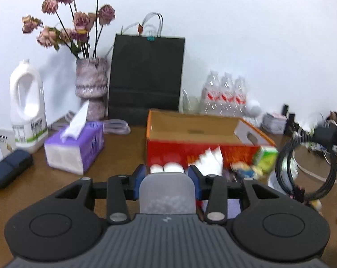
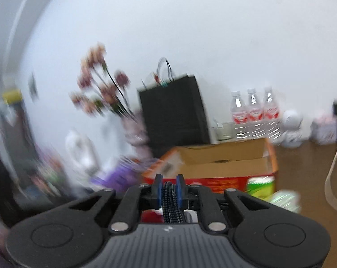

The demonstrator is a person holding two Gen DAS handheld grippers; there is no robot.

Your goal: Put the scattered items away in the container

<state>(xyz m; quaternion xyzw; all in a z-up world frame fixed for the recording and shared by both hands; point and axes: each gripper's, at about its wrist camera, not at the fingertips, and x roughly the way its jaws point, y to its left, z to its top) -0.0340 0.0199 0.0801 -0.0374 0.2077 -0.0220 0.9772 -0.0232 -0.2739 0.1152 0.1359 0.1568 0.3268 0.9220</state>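
The open red and orange cardboard box (image 1: pixel 190 134) stands mid-table, and the right wrist view shows it too (image 2: pixel 224 158). My left gripper (image 1: pixel 167 172) is shut on a frosted plastic case (image 1: pixel 167 192) with two white round ends, held just in front of the box. My right gripper (image 2: pixel 168 182) is shut on a black braided cable (image 2: pixel 171 201), whose strands run between the blue pads. In the left wrist view a black cable coil (image 1: pixel 306 167) hangs at the right. A white packet (image 1: pixel 209 160), a small toy figure (image 1: pixel 244 169) and a green carton (image 1: pixel 265 156) lie before the box.
Behind the box stand a black paper bag (image 1: pixel 146 76), a vase of dried flowers (image 1: pixel 91 84) and a pack of water bottles (image 1: pixel 226 96). A purple tissue box (image 1: pixel 74 147), a white jug (image 1: pixel 26 105) and a dark pouch (image 1: pixel 10 169) sit left. Cables and gadgets crowd the right edge.
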